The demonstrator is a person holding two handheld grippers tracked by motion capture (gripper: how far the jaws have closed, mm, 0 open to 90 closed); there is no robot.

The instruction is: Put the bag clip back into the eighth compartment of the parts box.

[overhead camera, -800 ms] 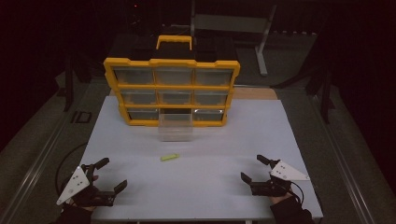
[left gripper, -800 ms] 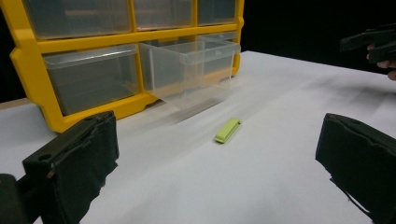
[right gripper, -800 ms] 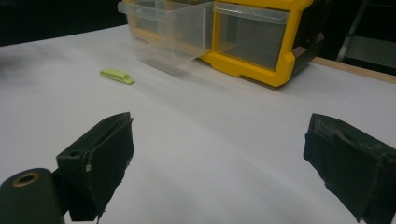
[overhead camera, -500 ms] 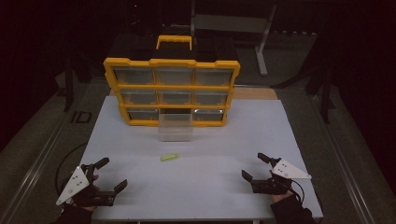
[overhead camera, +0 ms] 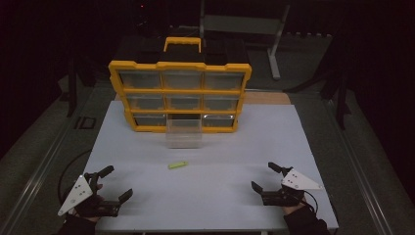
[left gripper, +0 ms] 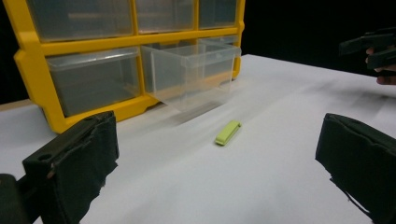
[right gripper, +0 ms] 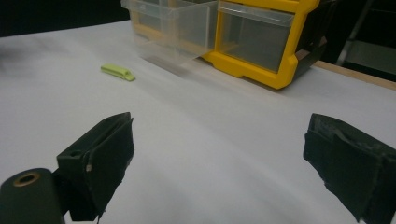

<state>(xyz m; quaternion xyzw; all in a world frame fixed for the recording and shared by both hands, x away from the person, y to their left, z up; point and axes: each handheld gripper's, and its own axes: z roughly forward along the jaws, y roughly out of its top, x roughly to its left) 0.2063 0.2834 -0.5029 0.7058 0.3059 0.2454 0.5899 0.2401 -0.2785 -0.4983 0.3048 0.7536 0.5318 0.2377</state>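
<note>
Green clip [overhead camera: 177, 165]: a small flat oblong of smooth lime-green plastic with rounded ends lay loose on the tabletop, near the middle, in front of the pulled-out drawer and well apart from both grippers.
Tabletop [overhead camera: 215, 147]: a matte white rectangular board, plain and even.
Drawer [overhead camera: 183, 133]: a clear plastic box with thin glossy walls, drawn forward from the middle slot of the bottom row, its front end resting on the white surface.
Organizer [overhead camera: 180, 95]: a boxy case with a thick yellow moulded frame, three rows of three translucent drawers, a yellow handle on top and a black back.
Left gripper [overhead camera: 117, 182]: stood wide open and empty at the near left corner; two blocky black jaws with rough, frayed-looking pads and a white three-cornered plate on top.
Right gripper [overhead camera: 263, 176]: likewise spread apart, holding nothing, at the near right corner; black jaws with coarse pads worn at the edges, a pale three-cornered plate above.
</note>
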